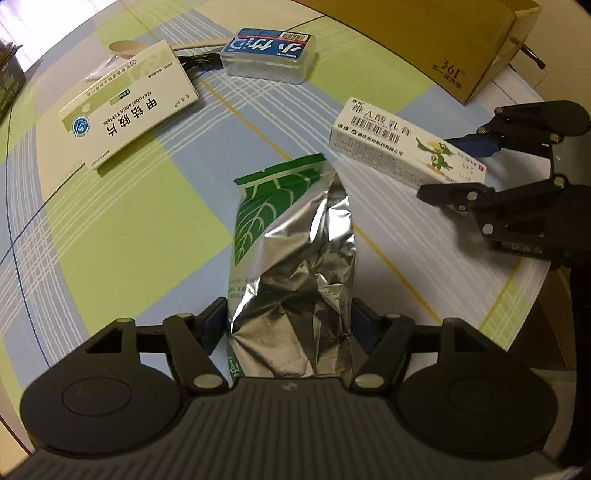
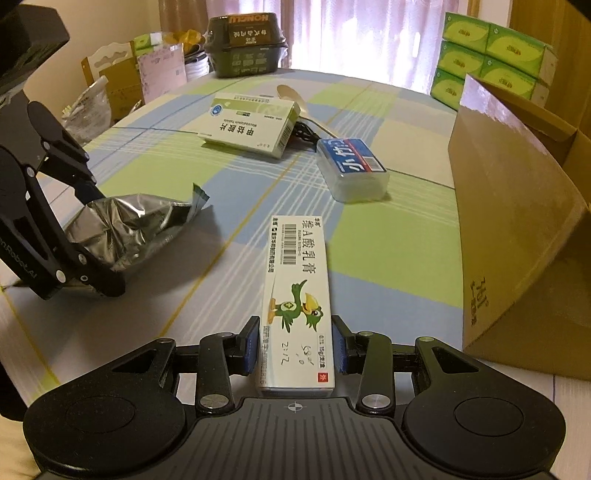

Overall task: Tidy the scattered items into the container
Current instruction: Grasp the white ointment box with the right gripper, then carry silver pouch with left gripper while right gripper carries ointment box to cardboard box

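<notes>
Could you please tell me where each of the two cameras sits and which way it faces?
Left wrist: on the left gripper, looking along its fingers, which flank the foil pouch, toward the cardboard box; the right gripper shows at right.
Right wrist: on the right gripper, whose fingers flank the ointment box, facing the curtained window; the left gripper shows at left.
Shared: pouch, ointment box, tablet box, blue-labelled case, cardboard box.

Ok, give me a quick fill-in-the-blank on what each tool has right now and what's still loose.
The left tool has its pads against a crumpled ____ pouch.
The right tool straddles the long white ____ box.
The clear case with the blue label lies on the ____.
The cardboard container stands to the ____ of the right tool.

Missing: foil; ointment; tablecloth; right
</notes>
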`<action>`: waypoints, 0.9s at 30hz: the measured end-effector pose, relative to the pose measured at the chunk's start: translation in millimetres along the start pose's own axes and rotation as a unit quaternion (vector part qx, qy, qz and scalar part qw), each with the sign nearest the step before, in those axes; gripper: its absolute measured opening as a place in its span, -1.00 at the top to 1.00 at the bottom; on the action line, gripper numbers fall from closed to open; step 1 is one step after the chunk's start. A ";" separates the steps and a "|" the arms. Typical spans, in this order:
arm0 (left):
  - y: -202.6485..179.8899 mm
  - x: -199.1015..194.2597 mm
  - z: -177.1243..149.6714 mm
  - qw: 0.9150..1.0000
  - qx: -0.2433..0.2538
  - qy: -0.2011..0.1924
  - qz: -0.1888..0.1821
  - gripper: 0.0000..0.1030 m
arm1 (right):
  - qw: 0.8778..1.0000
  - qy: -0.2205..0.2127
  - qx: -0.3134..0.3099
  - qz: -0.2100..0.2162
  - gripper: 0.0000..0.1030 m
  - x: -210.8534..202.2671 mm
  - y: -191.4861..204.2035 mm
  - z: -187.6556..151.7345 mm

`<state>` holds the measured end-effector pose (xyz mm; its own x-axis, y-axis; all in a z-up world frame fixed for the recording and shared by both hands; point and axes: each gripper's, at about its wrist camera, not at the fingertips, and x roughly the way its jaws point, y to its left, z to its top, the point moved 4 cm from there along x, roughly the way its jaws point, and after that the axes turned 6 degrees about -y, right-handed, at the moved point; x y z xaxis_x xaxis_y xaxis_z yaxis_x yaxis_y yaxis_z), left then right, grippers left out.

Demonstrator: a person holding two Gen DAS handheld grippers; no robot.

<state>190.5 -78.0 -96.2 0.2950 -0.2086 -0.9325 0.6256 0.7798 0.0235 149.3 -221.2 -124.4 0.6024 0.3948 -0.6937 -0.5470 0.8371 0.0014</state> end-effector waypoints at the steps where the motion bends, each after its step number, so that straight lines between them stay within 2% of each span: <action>1: -0.7 0.6 0.7 1.000 0.001 0.001 -0.002 -0.34 | 1.000 -0.001 -0.001 0.000 0.19 1.2 -0.2 1.2; 5: -2.3 5.2 1.9 1.000 0.010 0.007 -0.002 -0.43 | 1.000 -0.003 -0.002 0.002 0.18 7.5 -2.1 6.5; 6: -3.2 6.4 2.1 1.000 0.011 0.009 -0.002 -0.44 | 1.000 -0.004 -0.001 0.003 0.07 9.0 -2.7 7.6; 7: -3.6 7.9 2.2 1.000 0.011 0.010 -0.002 -0.47 | 1.000 -0.005 -0.001 0.003 -0.24 10.2 -3.2 8.5; 8: -3.8 9.5 2.1 1.000 0.012 0.012 -0.001 -0.47 | 1.000 -0.009 0.000 0.002 -0.38 10.9 -3.9 9.4; 9: -4.1 11.1 1.8 1.000 0.013 0.014 -0.001 -0.47 | 1.000 -0.015 0.001 0.002 -0.41 10.9 -4.6 10.6; 15: -2.4 17.1 -0.8 1.000 0.009 0.020 -0.005 -0.49 | 1.000 -0.017 0.003 0.006 -0.41 17.1 -7.9 15.6; 18: -0.1 16.4 -0.9 1.000 0.006 0.019 -0.012 -0.40 | 1.000 -0.015 0.001 0.010 -0.41 19.6 -7.9 17.4; 20: 0.1 14.7 -0.1 1.000 0.008 0.019 -0.014 -0.19 | 1.000 -0.011 0.000 0.014 -0.41 21.8 -7.0 18.1; 26: 0.6 10.2 -1.7 1.000 0.009 0.011 -0.014 -0.05 | 1.000 0.000 0.004 0.021 -0.41 26.1 -5.5 20.6; 27: 1.1 9.7 -2.2 1.000 0.006 0.009 -0.014 -0.05 | 1.000 0.001 0.004 0.021 -0.31 26.4 -5.3 21.0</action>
<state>192.4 -77.9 -105.9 0.2640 -0.2191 -0.9393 0.6416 0.7670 0.0015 180.3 -207.3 -127.6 0.5782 0.4282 -0.6945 -0.5661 0.8235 0.0364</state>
